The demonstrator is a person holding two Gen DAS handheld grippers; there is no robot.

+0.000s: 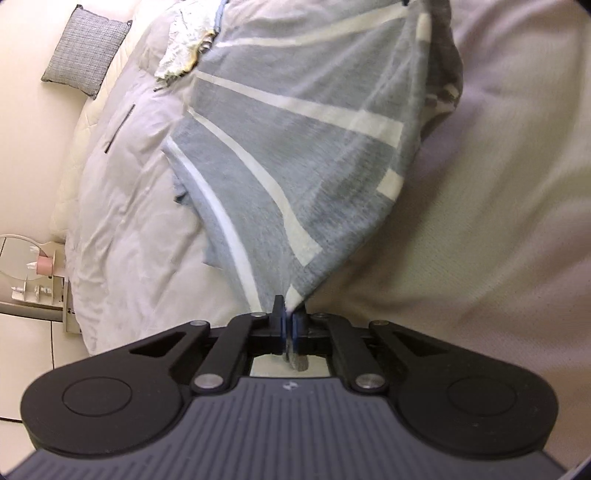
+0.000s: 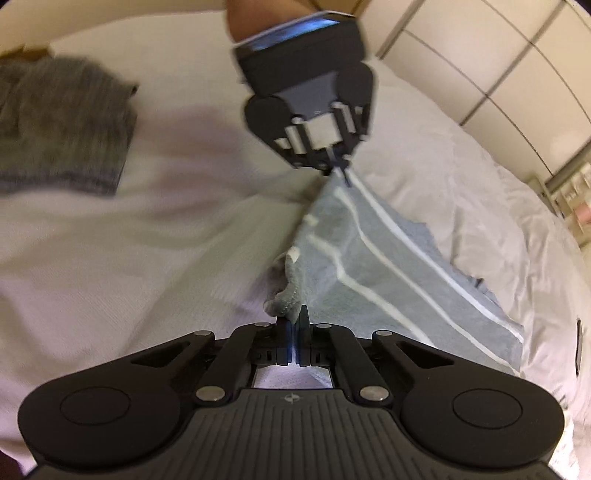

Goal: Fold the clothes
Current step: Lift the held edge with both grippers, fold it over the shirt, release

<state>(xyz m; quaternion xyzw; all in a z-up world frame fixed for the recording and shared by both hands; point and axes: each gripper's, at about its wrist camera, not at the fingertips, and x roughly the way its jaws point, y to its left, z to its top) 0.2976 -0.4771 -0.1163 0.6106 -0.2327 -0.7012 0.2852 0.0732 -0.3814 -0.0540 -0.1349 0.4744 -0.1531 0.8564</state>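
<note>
A blue-grey garment with white stripes (image 1: 295, 147) hangs stretched above the bed. My left gripper (image 1: 288, 314) is shut on one of its corners, and the cloth fans out away from the jaws. In the right wrist view the same garment (image 2: 388, 266) runs between both grippers. My right gripper (image 2: 294, 319) is shut on a bunched grey hem at the near end. The left gripper (image 2: 340, 168) pinches the far corner, with a hand (image 2: 258, 18) holding it from above. The garment's lower part trails onto the bedding.
A white duvet (image 1: 140, 206) covers the bed. A grey pillow (image 1: 86, 51) lies at its head beside a crumpled pale cloth (image 1: 184, 44). A grey folded garment (image 2: 62, 125) lies on the bed. A nightstand with a mirror (image 1: 26, 266) and cupboard doors (image 2: 498, 62) stand beside the bed.
</note>
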